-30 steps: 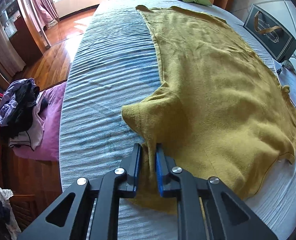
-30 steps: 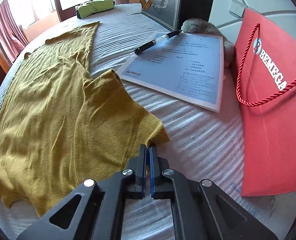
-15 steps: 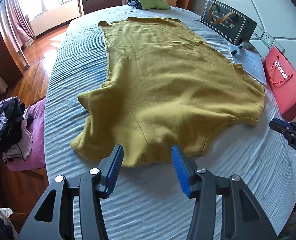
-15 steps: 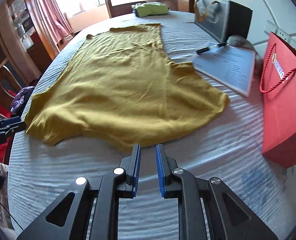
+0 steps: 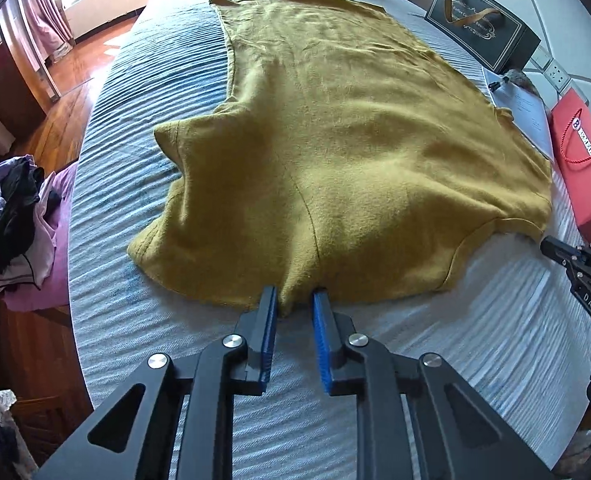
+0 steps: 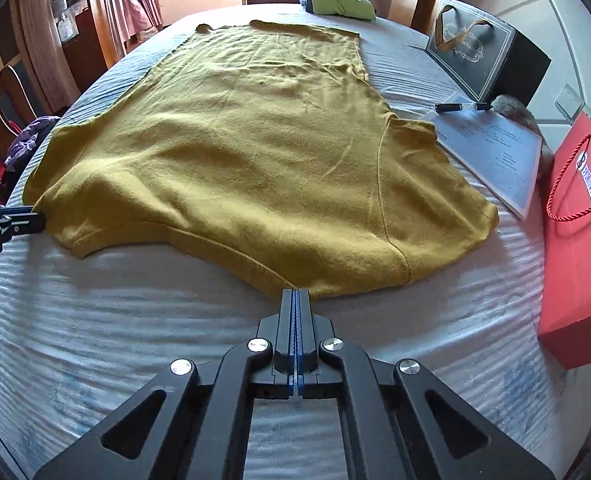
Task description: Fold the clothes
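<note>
A mustard-yellow knit top [image 5: 355,128] lies spread flat on the pale striped bedspread [image 5: 135,208], also seen in the right wrist view [image 6: 255,160]. My left gripper [image 5: 294,300] is open, its blue pads on either side of a bump of the near shoulder edge. My right gripper [image 6: 296,294] is shut, its tips touching the near edge of the top by the neckline; I cannot tell whether fabric is pinched between them. Each gripper shows at the edge of the other's view [image 5: 575,264] [image 6: 3,220].
A red paper bag [image 6: 575,240], a printed sheet [image 6: 495,148] with a pen [image 6: 461,107], and a dark gift bag [image 6: 483,60] lie along the right side. A green folded garment [image 6: 339,2] sits at the far end. A clothes pile [image 5: 11,208] sits left of the bed.
Both grippers let go of the sleeves and pulled back, then came forward to the top's near edge. The left narrowed from wide open. The right closed fully.
</note>
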